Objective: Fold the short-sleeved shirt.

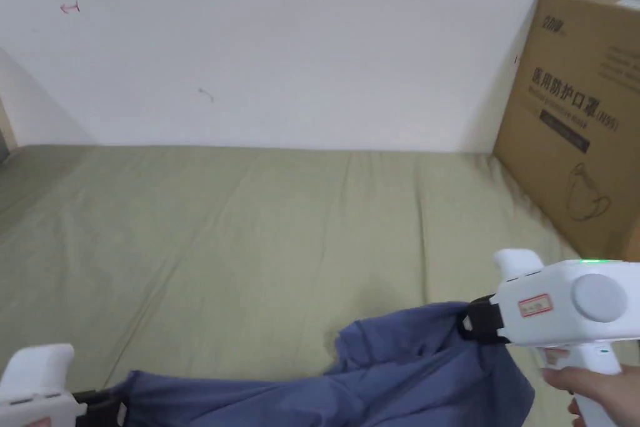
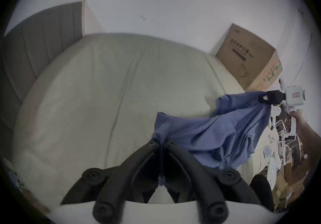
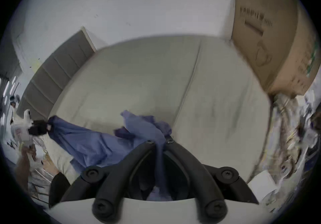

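Note:
A blue short-sleeved shirt (image 1: 400, 366) hangs slack between my two grippers over the near edge of a bed with an olive-green sheet (image 1: 250, 228). My left gripper (image 1: 115, 406) at the bottom left is shut on one end of the cloth. My right gripper (image 1: 465, 322) at the lower right is shut on the other end, held a little higher. In the left gripper view the shirt (image 2: 208, 134) is pinched between the black jaws (image 2: 161, 142), and the right gripper (image 2: 316, 98) grips it farther off. In the right gripper view the shirt (image 3: 97, 142) runs between the jaws (image 3: 159, 141), with the left gripper (image 3: 47, 126) at its far end.
A large cardboard box (image 1: 581, 115) stands on the bed's right side against the white wall (image 1: 281, 40). A grey padded headboard (image 2: 34, 40) closes the left end. Cluttered items (image 3: 286, 132) lie beside the bed on the right. The sheet's middle is bare.

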Available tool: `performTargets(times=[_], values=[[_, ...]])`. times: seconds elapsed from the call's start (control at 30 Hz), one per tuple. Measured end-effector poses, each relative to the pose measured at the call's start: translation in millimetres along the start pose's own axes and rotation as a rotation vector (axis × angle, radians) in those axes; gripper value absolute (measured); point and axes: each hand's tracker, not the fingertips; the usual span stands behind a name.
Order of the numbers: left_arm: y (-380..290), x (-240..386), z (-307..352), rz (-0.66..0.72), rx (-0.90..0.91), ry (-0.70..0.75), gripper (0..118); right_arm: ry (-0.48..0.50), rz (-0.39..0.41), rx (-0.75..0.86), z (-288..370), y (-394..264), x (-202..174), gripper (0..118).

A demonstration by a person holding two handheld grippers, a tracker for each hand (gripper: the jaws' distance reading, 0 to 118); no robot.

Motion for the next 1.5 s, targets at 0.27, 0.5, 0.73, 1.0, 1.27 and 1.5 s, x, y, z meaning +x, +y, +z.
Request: performTargets(times=[0.27,0.5,0.73,1.0,1.27,1.5], values=[[80.5,35.2,97.1,-0.089,0.217,-0.013,0,-0.065,0.047,0.203,145.8,43.6,-17.0,5],[166.3,68.7,147.6,-0.171,0.381,-0.059,0,-0.124,0.048,0.356,210.5,114.7,-31.3,5],[256.1,81.1,141.5,-0.177,0.438,0.019,0,-0.181,0.007,0.445,218.9,205.4,-28.1,5],[345.4,95.6,90.4,-0.163,0.548,0.128,0,-0.262,-0.002,0.529,174.4,297.3,-16.1,5],[374.6,99.3,17.8,-0.225,0.62,0.249,0,-0.342,0.041,0.55,96.4,335.9,-0.3,5],[304.9,84.2,-86.8,-0.229,0.331,0.213,0,-0.307,0.039,0.334,-38.7,254.2,9.1,5]])
